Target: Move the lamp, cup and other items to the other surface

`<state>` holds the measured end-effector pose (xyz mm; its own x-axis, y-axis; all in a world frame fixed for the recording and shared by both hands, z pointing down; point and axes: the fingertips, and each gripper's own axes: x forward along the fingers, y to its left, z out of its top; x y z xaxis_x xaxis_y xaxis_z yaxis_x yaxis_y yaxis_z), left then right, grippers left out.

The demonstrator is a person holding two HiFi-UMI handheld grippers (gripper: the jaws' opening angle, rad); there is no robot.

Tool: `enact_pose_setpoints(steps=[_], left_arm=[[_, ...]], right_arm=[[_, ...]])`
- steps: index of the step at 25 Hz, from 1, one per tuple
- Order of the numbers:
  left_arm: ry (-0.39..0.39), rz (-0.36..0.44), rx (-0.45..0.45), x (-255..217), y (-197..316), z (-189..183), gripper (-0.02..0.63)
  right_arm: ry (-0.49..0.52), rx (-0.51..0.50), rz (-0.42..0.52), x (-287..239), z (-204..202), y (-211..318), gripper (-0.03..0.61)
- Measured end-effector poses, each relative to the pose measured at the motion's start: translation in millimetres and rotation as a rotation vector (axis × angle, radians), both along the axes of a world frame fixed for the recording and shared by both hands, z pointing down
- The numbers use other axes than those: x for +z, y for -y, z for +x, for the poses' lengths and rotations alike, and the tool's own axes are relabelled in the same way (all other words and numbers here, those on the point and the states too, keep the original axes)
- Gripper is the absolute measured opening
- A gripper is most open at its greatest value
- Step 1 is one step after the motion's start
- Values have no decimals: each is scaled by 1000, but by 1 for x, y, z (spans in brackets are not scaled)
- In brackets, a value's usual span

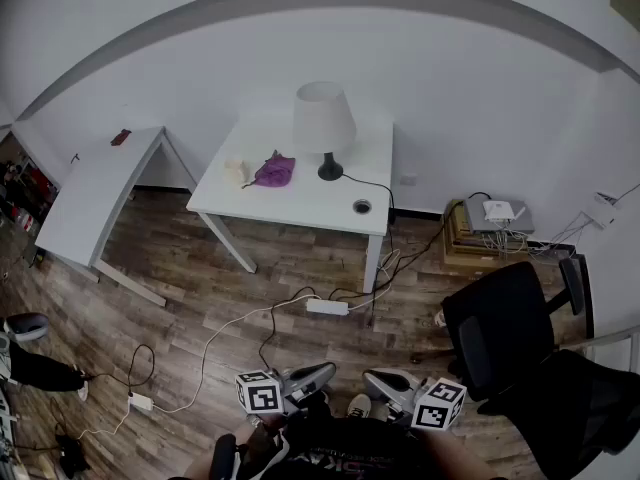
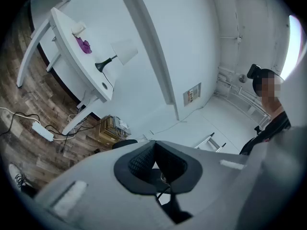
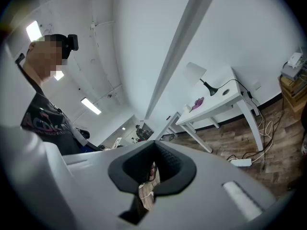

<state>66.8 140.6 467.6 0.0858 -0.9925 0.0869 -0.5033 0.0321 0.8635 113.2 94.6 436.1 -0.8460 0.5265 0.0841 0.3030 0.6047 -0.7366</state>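
Note:
A lamp (image 1: 323,128) with a white shade and black base stands on the white table (image 1: 300,203) across the room. Left of it lie a purple cloth (image 1: 273,171) and a cream cup (image 1: 236,172). The left gripper view also shows the lamp (image 2: 120,54) and the cloth (image 2: 84,45), far off. A second white table (image 1: 95,193) stands to the left with a small dark thing (image 1: 121,137) on it. My left gripper (image 1: 315,376) and right gripper (image 1: 385,380) are held low by the person's body, tips toward each other. Both are shut and empty, far from the tables.
A black office chair (image 1: 510,333) stands at the right. A white power strip (image 1: 327,307) and several cables lie on the wooden floor between me and the table. Stacked boxes with a white device (image 1: 490,230) sit by the wall. Someone's shoe (image 1: 25,326) shows at the left edge.

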Motion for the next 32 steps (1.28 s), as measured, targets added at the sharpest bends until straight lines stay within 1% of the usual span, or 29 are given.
enact_pose_setpoints(steps=[4, 11, 16, 21, 26, 28, 29, 32], left_arm=[[-7, -1, -12, 8, -1, -6, -9], [-8, -17, -4, 7, -1, -6, -9], [-11, 9, 7, 9, 4, -4, -9], [-5, -2, 27, 8, 5, -2, -9], [-9, 2, 40, 9, 4, 2, -9], [-9, 25, 68, 7, 5, 9, -9], [-1, 41, 100, 4, 6, 15, -9], [58, 80, 237, -9, 10, 38, -8]], right_arm=[[-1, -6, 0, 17, -1, 1, 0], [-10, -2, -1, 15, -4, 2, 0], [-13, 9, 1, 17, -1, 5, 0], [33, 12, 15, 8, -2, 5, 3], [26, 23, -5, 10, -1, 7, 5], [21, 20, -14, 12, -1, 6, 5], [18, 14, -17, 12, -2, 5, 5], [16, -13, -20, 13, -3, 0, 5]])
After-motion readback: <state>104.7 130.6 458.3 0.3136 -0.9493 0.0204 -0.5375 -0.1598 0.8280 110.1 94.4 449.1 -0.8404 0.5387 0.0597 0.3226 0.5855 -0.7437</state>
